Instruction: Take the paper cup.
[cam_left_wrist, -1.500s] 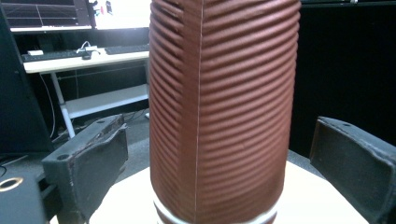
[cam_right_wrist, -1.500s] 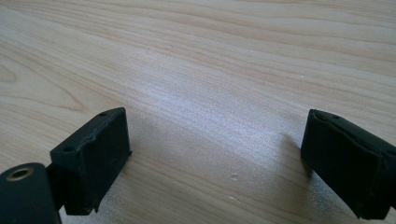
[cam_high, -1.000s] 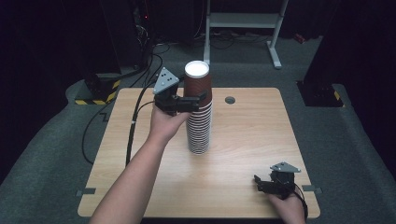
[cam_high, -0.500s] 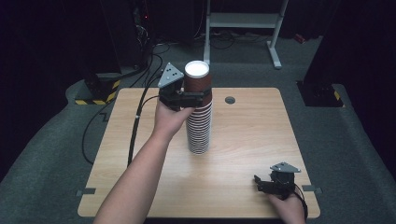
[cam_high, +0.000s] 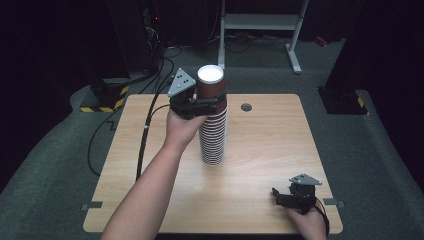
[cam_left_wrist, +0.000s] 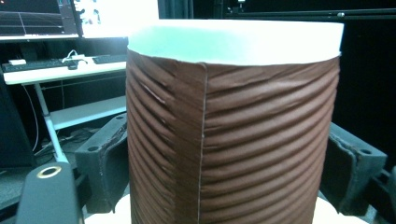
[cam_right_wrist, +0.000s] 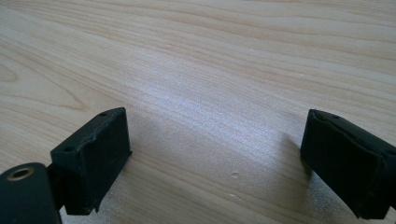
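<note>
Closing, the left gripper (cam_high: 209, 105) jaws flank the top cup (cam_left_wrist: 233, 126), pads touching its ribbed wall. It tops the stack (cam_high: 213, 135). Right gripper (cam_high: 286, 197) rests wide open, well apart.

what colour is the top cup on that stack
Brown with slanted ridges and a white inside: top cup, clearest in the left gripper view.

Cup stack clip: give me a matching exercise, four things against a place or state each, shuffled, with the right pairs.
Things:
1. top cup
2. left tool
3. right tool
4. cable hole

Places or states:
A. open over bare wood at the table's near right corner
B. in the tabletop behind the stack, to its right
C. brown and ribbed, white inside, crowning the cup stack
D. jaws on either side of the top cup, just been closing

Pairs: 1-C, 2-D, 3-A, 4-B
</note>
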